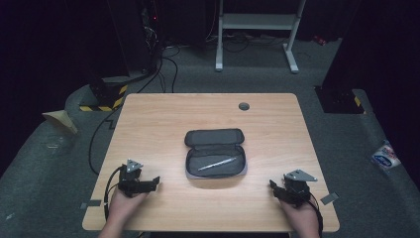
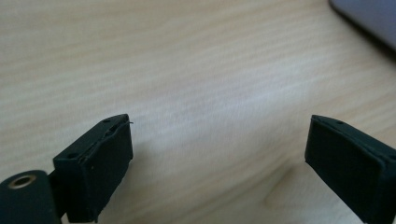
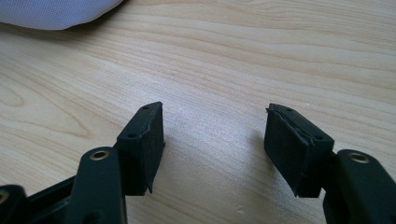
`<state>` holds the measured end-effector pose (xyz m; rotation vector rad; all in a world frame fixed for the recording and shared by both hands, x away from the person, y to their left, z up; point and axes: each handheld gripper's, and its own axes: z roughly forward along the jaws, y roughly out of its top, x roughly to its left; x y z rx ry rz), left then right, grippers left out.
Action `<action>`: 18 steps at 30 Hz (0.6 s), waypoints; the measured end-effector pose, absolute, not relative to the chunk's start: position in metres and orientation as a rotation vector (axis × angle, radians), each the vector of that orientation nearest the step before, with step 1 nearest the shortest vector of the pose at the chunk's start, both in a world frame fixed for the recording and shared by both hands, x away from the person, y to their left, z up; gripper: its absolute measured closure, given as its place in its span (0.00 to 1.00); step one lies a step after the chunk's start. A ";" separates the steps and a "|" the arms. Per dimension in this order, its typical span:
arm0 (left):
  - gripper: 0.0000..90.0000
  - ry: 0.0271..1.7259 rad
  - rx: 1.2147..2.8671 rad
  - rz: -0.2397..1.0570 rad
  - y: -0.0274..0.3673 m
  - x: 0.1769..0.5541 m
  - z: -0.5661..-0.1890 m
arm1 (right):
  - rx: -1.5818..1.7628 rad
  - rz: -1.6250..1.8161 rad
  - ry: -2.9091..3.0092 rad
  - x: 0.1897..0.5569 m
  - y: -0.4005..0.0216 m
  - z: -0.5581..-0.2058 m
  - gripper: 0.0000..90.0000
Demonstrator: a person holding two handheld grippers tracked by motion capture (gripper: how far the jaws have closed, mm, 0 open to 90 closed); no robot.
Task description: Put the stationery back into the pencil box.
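Observation:
A grey pencil case [image 1: 216, 152] lies unzipped and spread flat in the middle of the wooden table [image 1: 148, 119]. A silver pen [image 1: 217, 164] rests slantwise in its nearer half. My left gripper [image 1: 154, 182] sits near the front left of the table, its tips pointing right toward the case, open with nothing between its fingers [image 2: 95, 170]. My right gripper [image 1: 272, 185] sits at the front right, pointing left toward the case, open and empty too; its fingers [image 3: 142, 147] hover just over bare wood. A corner of the case [image 3: 56, 11] shows at the top left of the right gripper view, and another corner [image 2: 369, 18] in the left gripper view.
A small round grey grommet [image 1: 243, 106] sits in the tabletop near the far edge. Beyond the table stand a white desk frame [image 1: 257, 29] and dark equipment with cables [image 1: 143, 44] on the carpeted floor. A white packet [image 1: 385, 155] lies on the floor at the right.

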<state>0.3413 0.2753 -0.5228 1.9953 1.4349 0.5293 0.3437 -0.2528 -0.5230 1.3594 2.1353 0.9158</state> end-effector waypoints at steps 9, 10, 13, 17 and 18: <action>0.07 1.433 1.951 0.612 0.271 0.326 -0.530 | 1.364 0.912 2.130 0.343 -0.252 -0.523 0.42; 0.08 1.433 1.954 0.612 0.271 0.326 -0.530 | 1.368 0.910 2.128 0.343 -0.252 -0.523 0.42; 0.08 1.428 1.954 0.614 0.272 0.326 -0.530 | 1.366 0.913 2.130 0.344 -0.252 -0.523 0.42; 0.08 1.426 1.954 0.612 0.272 0.326 -0.530 | 1.373 0.911 2.127 0.344 -0.252 -0.523 0.42; 0.09 1.424 1.955 0.610 0.272 0.325 -0.530 | 1.370 0.911 2.127 0.344 -0.252 -0.523 0.42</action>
